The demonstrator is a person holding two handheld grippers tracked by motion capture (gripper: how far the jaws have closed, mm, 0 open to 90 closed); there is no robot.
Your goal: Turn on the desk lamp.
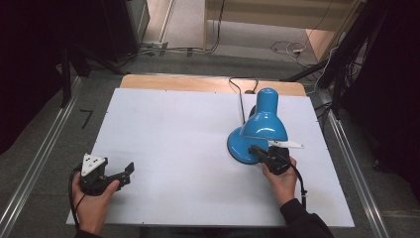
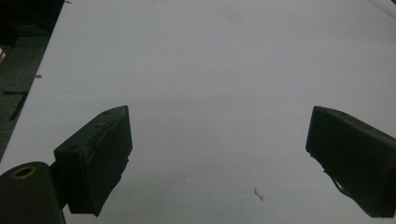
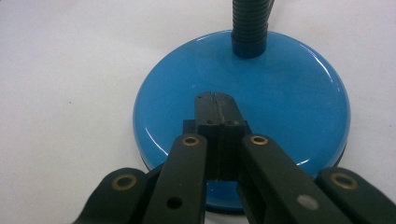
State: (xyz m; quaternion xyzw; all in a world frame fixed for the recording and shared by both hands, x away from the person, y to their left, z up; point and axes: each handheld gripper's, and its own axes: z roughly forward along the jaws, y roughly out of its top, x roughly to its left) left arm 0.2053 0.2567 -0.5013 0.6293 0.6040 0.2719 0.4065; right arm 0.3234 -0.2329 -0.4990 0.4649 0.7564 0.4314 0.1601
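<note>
Black claws (image 3: 217, 100), brass-ringed screw holes

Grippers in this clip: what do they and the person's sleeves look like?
Both are black handheld tools. The left gripper carries a grey three-cornered plate with dark dots, a black cable looping under the hand; its fingers are blocky black pads. The right gripper has brass-ringed pivot holes on its black links and a trailing black cable. The right sleeve is dark.

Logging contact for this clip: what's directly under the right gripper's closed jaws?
The right gripper, jaws pressed together, sits over the lamp's blue round base, in front of the black flexible neck. Whatever lies beneath the jaw tips, such as a switch, is covered.
</note>
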